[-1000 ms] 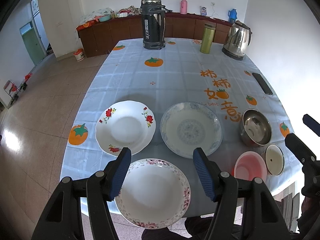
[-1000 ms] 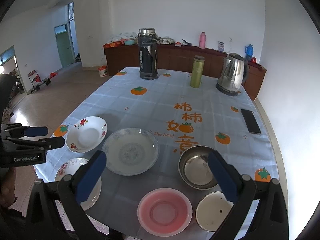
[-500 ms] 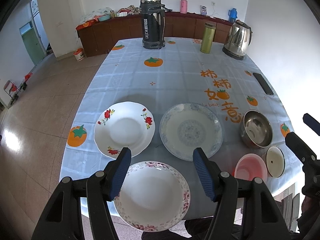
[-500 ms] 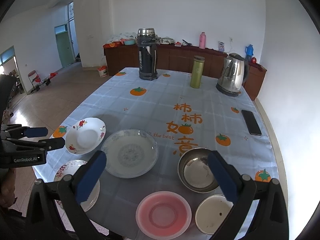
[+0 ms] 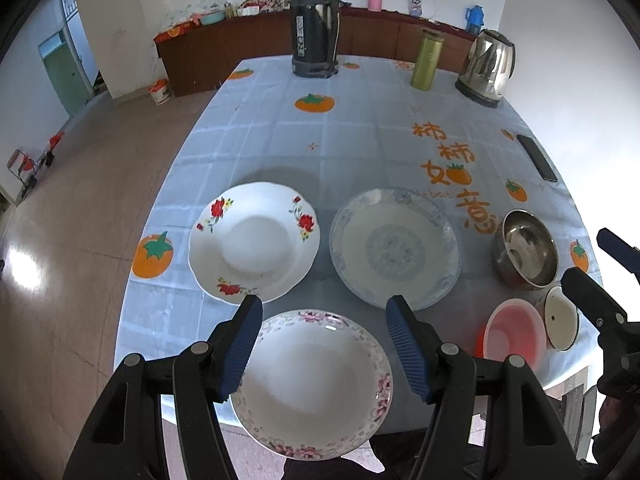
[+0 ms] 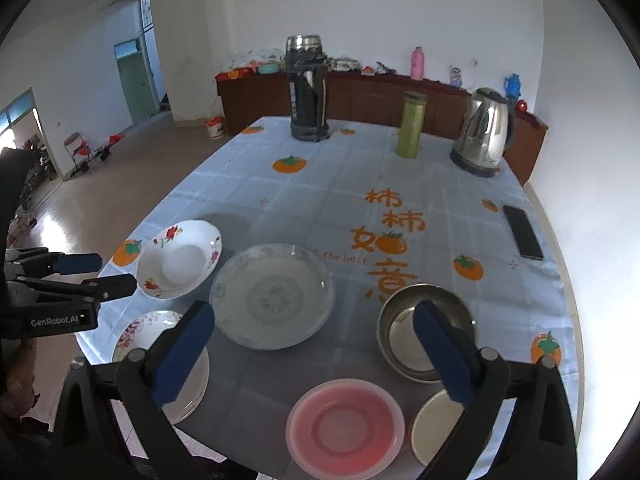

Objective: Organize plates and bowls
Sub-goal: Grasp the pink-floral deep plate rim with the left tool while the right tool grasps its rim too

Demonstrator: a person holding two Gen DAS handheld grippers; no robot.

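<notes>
A pink-flowered plate [image 5: 316, 380] lies at the table's near edge, right below my open left gripper [image 5: 324, 344], whose blue pads [image 5: 245, 340] straddle its far rim. Beyond it sit a red-flowered plate [image 5: 254, 242] and a blue-patterned plate [image 5: 394, 246]. To the right stand a steel bowl [image 5: 528, 250], a pink bowl [image 5: 514, 334] and a small white enamel bowl [image 5: 562, 322]. My right gripper [image 6: 316, 354] hangs open above the pink bowl [image 6: 346, 426], with the steel bowl [image 6: 416, 336] behind its right pad and the blue-patterned plate [image 6: 272, 294] ahead left.
At the table's far end stand a black thermos [image 5: 316, 28], a green flask [image 5: 428, 58] and a steel kettle [image 5: 486, 66]. A phone [image 5: 536, 158] lies near the right edge. A wooden sideboard [image 6: 360, 96] runs along the back wall.
Both grippers have drawn slightly back and up from the table, so the dishes sit a little lower in the views. Nothing on the table has moved.
</notes>
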